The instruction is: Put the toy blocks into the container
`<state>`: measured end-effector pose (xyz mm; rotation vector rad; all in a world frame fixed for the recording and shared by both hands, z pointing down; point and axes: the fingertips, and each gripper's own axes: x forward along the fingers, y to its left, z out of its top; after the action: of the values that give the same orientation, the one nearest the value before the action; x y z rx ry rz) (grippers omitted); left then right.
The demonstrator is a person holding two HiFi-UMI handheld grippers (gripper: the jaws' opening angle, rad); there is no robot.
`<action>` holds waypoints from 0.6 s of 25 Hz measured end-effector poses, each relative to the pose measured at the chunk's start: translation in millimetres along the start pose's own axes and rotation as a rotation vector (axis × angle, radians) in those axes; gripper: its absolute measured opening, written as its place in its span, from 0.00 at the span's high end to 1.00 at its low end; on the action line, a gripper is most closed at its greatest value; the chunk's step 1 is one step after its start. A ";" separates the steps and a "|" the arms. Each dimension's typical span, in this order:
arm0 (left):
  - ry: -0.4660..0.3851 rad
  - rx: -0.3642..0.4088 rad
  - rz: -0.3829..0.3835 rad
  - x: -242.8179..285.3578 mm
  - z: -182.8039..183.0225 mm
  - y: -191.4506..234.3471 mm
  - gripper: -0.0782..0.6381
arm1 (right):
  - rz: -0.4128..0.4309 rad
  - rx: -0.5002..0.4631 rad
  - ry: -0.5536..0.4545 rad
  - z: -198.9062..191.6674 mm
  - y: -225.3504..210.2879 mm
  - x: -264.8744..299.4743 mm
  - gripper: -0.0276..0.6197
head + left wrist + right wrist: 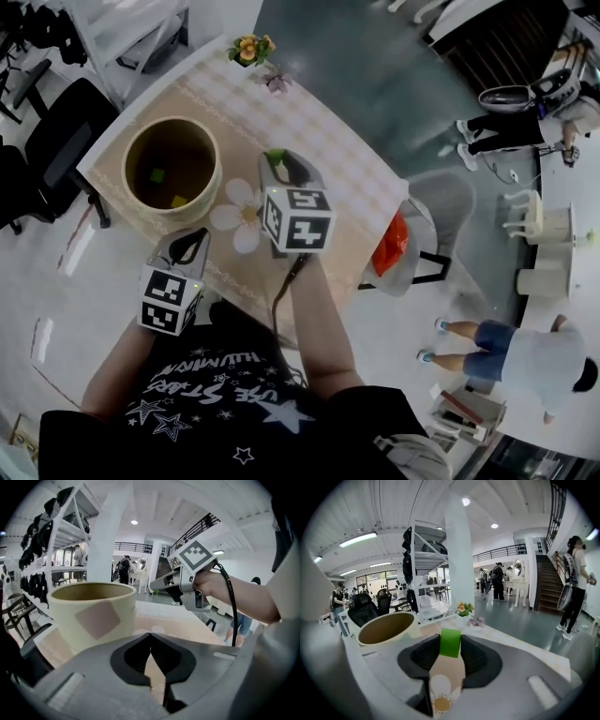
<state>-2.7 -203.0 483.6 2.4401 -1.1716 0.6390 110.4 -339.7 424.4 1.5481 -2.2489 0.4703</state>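
Right gripper [450,648] pinching green block [450,642], left [150,637] closed

Left gripper [150,635] jaws together, empty; right gripper [281,164] tight on green block [450,642], both nose-down

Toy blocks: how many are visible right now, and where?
3. One green block is clamped in the right gripper; a second green block and a yellow block lie inside the container. More may be hidden behind its wall.
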 end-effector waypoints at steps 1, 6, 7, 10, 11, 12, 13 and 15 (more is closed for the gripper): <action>-0.003 -0.008 0.013 -8.1 -2.4 5.6 0.88 | 0.015 -0.008 -0.007 4.3 11.0 -1.1 0.74; -0.019 -0.052 0.085 -47.8 -13.5 39.7 0.88 | 0.092 -0.060 -0.038 27.2 66.5 -3.2 0.74; -0.022 -0.065 0.102 -55.1 -16.6 47.7 0.88 | 0.105 -0.071 -0.043 30.6 76.8 -2.8 0.74; -0.051 -0.109 0.162 -73.9 -22.5 72.9 0.88 | 0.144 -0.108 -0.051 38.2 104.5 2.9 0.74; -0.066 -0.122 0.184 -79.7 -23.4 81.0 0.88 | 0.158 -0.121 -0.052 40.6 113.2 5.5 0.74; -0.078 -0.131 0.202 -85.9 -24.1 88.6 0.88 | 0.170 -0.135 -0.052 42.3 121.8 7.6 0.74; -0.087 -0.138 0.217 -92.6 -24.6 95.8 0.88 | 0.179 -0.147 -0.048 43.5 130.2 9.1 0.74; -0.101 -0.146 0.242 -106.0 -24.9 109.6 0.88 | 0.190 -0.170 -0.037 44.9 145.0 11.2 0.73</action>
<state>-154.8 -188.3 460.6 2.2514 -1.5135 0.4814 -34.3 -320.4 381.3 1.2768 -2.4075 0.2940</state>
